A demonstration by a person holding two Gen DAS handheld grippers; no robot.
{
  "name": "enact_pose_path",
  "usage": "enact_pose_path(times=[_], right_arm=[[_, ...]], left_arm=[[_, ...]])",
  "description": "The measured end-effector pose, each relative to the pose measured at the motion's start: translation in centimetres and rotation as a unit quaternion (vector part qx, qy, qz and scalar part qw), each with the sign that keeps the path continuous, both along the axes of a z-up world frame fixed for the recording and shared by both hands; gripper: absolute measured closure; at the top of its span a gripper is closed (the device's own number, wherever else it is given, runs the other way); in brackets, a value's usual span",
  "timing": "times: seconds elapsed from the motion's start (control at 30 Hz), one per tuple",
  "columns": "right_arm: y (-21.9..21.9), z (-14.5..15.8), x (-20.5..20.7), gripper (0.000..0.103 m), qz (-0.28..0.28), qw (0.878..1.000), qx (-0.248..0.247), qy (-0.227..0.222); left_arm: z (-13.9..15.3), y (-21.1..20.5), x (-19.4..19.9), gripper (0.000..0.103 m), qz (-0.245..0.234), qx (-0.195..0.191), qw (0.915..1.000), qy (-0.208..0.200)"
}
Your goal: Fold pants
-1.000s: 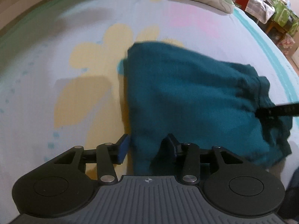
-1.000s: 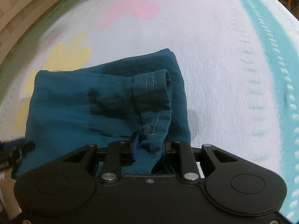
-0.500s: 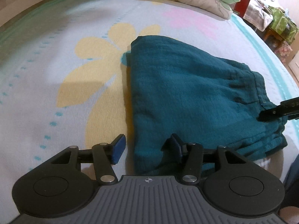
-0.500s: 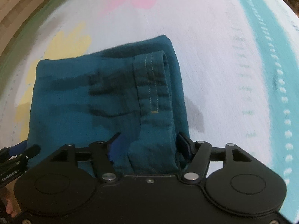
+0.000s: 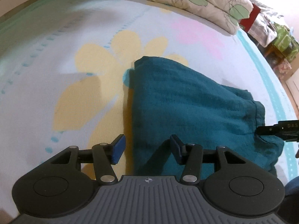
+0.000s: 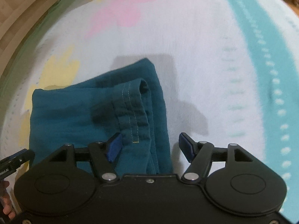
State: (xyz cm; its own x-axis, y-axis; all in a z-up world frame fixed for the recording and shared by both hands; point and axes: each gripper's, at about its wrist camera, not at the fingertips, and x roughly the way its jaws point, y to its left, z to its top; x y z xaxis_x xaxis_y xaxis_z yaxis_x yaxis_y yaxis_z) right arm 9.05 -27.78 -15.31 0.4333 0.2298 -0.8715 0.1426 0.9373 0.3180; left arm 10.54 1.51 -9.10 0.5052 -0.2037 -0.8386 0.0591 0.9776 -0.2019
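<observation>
Black tool (image 5: pixel 147 150) bodies, blue pads (image 6: pixel 114 147), silver screws.

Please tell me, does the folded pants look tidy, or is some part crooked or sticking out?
Mostly tidy. The teal folded pants lie as a compact bundle on the flowered bedsheet. Only the stitched waistband on top looks puckered, and it stops short of the right edge, so the layers are not flush.

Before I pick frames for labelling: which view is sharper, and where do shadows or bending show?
Left wrist view: sharper on the pants, bedspread edge curves from fisheye. Right wrist view: bedspread motion-smeared, dark shadow right of the pants.
</observation>
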Motion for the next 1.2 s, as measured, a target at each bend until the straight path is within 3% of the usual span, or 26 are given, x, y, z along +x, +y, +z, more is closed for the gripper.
enact_pose_path(times=[0.1, 0.17, 0.27, 0.43, 0.63, 0.7, 0.73, 0.8, 0.83, 0.97, 1.2], right_arm=[[0.0, -0.5, 0.1, 0.027, 0.004, 1.0, 0.013, -0.025], [0.2, -0.6, 0.2, 0.023, 0.008, 0.999, 0.016, -0.032], [0.2, -0.8, 0.4, 0.022, 0.013, 0.998, 0.032, -0.046], [-0.2, -1.1, 0.5, 0.021, 0.008, 0.996, 0.061, -0.066], [-1.1, -1.6, 0.4, 0.022, 0.004, 0.993, 0.087, -0.079], [-1.0, -1.4, 0.5, 0.028, 0.008, 0.994, 0.076, -0.082], [-0.8, -1.3, 0.4, 0.041, 0.01, 0.994, 0.065, -0.081], [-0.5, -1.0, 0.4, 0.057, 0.021, 0.995, 0.053, -0.084], [-0.4, -0.7, 0.3, 0.067, 0.024, 0.994, 0.058, -0.09], [1.2, 0.9, -0.5, 0.075, 0.04, 0.993, 0.015, -0.111], [3.3, 6.0, -1.8, 0.079, 0.068, 0.983, -0.006, -0.171]], left_arm=[[-1.2, -0.6, 0.9, 0.053, -0.008, 0.002, 0.9998, 0.018], [-1.4, -1.1, 1.0, 0.051, -0.013, 0.007, 0.9999, 0.005], [-1.4, -2.4, 1.5, 0.043, -0.032, 0.028, 0.9991, -0.003], [-1.9, -3.6, 2.4, 0.028, -0.029, 0.027, 0.9991, -0.012], [-2.1, -4.1, 2.2, 0.026, -0.046, 0.042, 0.9977, -0.026], [-2.0, -4.3, 2.4, 0.026, -0.056, 0.048, 0.9971, -0.019], [-1.9, -4.3, 2.6, 0.026, -0.057, 0.046, 0.9972, -0.016], [-1.8, -4.1, 2.8, 0.033, -0.055, 0.043, 0.9975, -0.013], [-1.7, -4.2, 2.8, 0.049, -0.05, 0.049, 0.9974, -0.014], [-0.7, -4.1, 2.3, 0.088, -0.033, 0.064, 0.9967, -0.037], [2.6, -5.1, 0.1, 0.093, -0.053, 0.101, 0.9852, -0.128]])
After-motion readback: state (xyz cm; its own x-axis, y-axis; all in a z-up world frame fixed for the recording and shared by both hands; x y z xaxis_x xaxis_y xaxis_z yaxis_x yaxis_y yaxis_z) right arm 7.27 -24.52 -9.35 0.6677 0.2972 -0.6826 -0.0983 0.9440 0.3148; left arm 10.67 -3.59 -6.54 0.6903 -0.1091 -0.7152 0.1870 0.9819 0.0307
